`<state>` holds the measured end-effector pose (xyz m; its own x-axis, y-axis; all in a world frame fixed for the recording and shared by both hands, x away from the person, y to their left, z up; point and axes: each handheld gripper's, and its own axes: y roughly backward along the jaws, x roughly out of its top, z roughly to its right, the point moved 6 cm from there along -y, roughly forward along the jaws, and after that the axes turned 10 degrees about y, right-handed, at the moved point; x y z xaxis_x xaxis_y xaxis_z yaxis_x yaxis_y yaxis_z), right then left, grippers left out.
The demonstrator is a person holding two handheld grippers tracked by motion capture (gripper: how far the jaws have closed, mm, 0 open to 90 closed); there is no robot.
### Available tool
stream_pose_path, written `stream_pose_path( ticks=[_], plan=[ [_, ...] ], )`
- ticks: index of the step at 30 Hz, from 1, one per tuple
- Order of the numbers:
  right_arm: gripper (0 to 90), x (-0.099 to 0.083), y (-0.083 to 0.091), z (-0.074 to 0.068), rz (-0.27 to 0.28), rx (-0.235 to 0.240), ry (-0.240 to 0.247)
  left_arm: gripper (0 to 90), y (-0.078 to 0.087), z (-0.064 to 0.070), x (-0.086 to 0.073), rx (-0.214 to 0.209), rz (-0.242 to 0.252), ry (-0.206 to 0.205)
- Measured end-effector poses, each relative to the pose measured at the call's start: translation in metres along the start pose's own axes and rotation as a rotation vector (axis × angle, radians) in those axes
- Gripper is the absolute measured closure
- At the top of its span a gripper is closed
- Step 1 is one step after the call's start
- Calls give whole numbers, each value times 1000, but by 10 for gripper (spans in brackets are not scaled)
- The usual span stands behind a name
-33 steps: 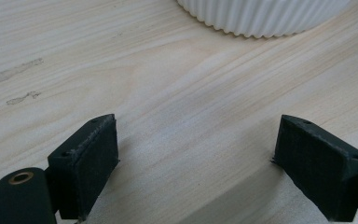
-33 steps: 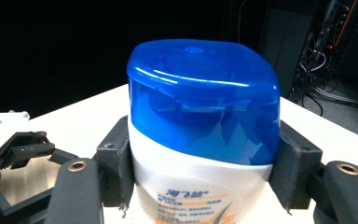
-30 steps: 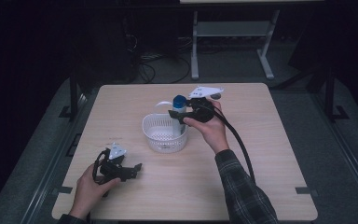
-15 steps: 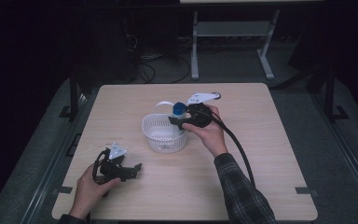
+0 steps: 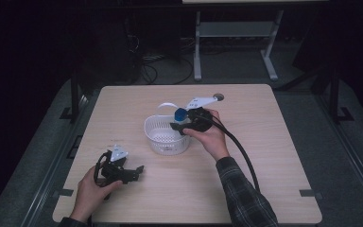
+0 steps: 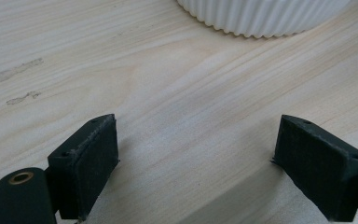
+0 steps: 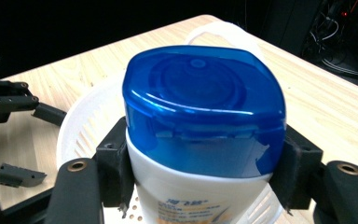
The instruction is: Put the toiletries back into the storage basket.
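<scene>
A white bottle with a blue cap [image 7: 204, 112] sits clamped between the jaws of my right gripper [image 7: 205, 168]. In the high view that bottle's blue cap [image 5: 180, 114] hangs over the right rim of a white slotted basket [image 5: 162, 137] in the middle of the table, with the right gripper [image 5: 185, 124] around it. The basket's ribbed wall [image 6: 265, 16] shows at the top of the left gripper view. My left gripper [image 5: 133, 172] rests on the table near the front left, open with bare wood between its pads [image 6: 91, 158].
The light wooden table [image 5: 264, 142] has a small round hole [image 5: 219, 97] near its back edge. A black cable [image 5: 238, 151] trails from the right gripper toward the front. The basket's white handle [image 5: 166, 105] arches at its far side. A metal stand [image 5: 236, 33] is on the floor beyond.
My right gripper has carried the bottle left and down, from above the basket's far right side to just over its right rim. The left gripper has stayed put.
</scene>
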<state>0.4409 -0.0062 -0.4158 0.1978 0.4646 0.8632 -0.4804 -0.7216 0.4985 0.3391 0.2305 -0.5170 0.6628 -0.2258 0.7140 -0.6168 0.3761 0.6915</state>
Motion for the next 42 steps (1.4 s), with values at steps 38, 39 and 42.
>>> stream_pose_path(
  ticks=[38,39,42],
  plan=[
    [165,2,25,-8,-3,14,-6,126,0,0,0,-1,1,2],
    [164,0,30,-7,-4,16,-5,126,0,0,0,1,2,2],
    [165,-4,39,-5,10,14,-16,126,0,0,0,0,3,3]
  ],
)
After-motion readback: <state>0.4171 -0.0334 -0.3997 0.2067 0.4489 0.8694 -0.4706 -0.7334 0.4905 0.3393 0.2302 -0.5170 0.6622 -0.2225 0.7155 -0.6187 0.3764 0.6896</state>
